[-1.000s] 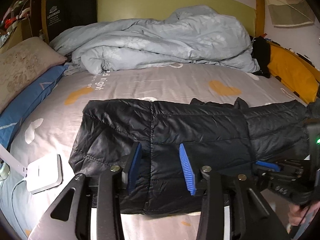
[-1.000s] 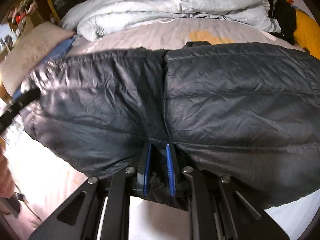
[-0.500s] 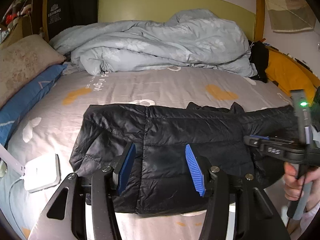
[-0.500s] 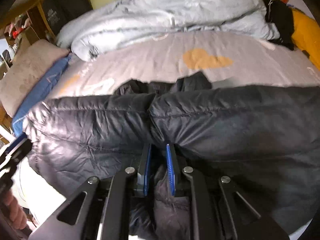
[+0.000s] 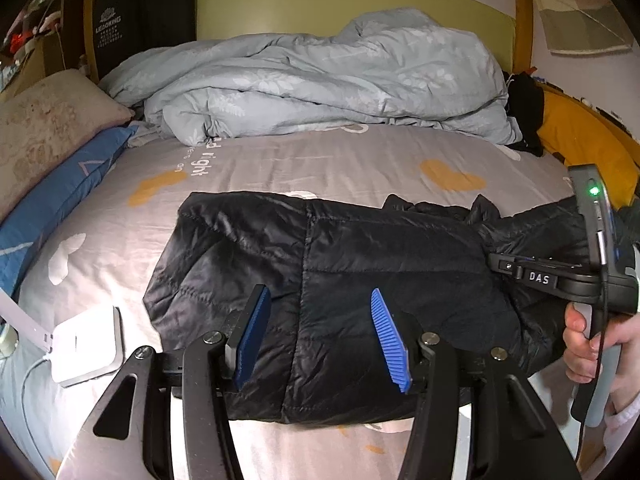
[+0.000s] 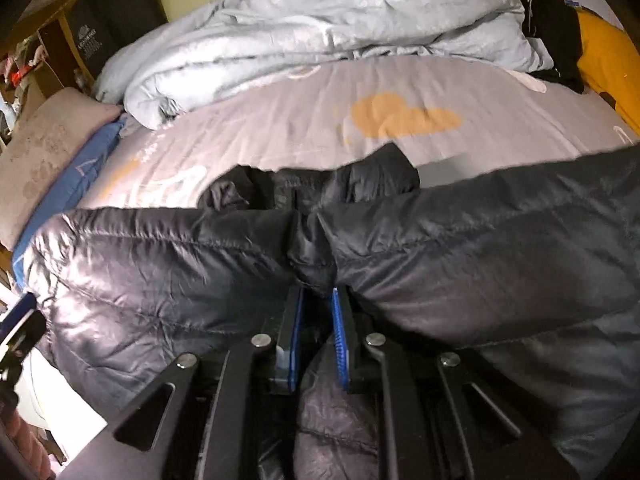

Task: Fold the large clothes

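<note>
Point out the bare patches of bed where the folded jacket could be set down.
Most room: the sheet between the black jacket and the heaped duvet. A smaller patch lies left of the jacket, bordered by the blue pillow and the white box. The right side is crowded by the right gripper.

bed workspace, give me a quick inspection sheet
surface: grey printed bedsheet, lightly creased
job's things: black puffer jacket lying across the near bed, part folded
clutter: crumpled blue duvet, pillows, white box
grippers: left gripper open above the jacket; right gripper shut on a jacket fold
cables: white cable by the white box
surroundings: green headboard, yellow cushion
</note>
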A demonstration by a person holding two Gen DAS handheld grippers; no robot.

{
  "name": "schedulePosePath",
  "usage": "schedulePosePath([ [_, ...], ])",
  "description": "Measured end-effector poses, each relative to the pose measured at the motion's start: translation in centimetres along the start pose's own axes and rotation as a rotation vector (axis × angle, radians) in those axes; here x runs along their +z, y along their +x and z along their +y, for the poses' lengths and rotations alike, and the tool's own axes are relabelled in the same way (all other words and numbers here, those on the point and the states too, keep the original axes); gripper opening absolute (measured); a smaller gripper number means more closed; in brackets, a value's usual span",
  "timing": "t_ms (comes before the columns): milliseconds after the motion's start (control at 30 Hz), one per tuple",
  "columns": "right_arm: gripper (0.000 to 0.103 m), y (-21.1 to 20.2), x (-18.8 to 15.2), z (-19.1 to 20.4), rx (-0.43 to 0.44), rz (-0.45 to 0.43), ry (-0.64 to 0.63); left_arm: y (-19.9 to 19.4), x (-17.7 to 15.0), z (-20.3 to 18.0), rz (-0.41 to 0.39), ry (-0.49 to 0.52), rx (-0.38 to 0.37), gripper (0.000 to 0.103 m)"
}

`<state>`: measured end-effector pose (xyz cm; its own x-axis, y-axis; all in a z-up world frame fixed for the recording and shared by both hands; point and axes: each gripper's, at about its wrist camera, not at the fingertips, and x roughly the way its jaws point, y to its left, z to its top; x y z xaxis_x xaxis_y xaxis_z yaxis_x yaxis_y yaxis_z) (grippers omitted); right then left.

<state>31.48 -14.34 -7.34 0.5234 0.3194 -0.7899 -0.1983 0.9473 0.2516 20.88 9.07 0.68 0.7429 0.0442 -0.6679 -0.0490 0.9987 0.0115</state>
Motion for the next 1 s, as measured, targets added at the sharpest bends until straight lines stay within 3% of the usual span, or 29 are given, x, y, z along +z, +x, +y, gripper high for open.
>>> schedulePosePath([
  [267,0.013,-0.7,0.0,-0.4,0.010,0.017,-0.005,-0.3,0.3,0.5,0.000,-0.026,-0.023,0.053],
  [467,0.015,-5.3,-0.9,-0.5,-0.014,-0.074,-0.017,-1.3,0.6,0.7,-0.021,-0.039,-0.040,0.055],
  [600,0.020,-9.6,-2.1,-1.6,0.034,-0.133,0.039,-2.5,0.7,0.7,-0.049,-0.040,-0.049,0.060],
  [900,0.047,-15.4,-6.0,-5.1,0.012,-0.233,0.109,-5.3,0.4,2.0,-0.114,-0.034,-0.028,0.084],
  [1000,0.069,-16.0,-7.2,-5.5,-0.098,-0.246,0.064,-5.2,0.4,2.6,-0.096,-0.055,-0.052,0.085],
])
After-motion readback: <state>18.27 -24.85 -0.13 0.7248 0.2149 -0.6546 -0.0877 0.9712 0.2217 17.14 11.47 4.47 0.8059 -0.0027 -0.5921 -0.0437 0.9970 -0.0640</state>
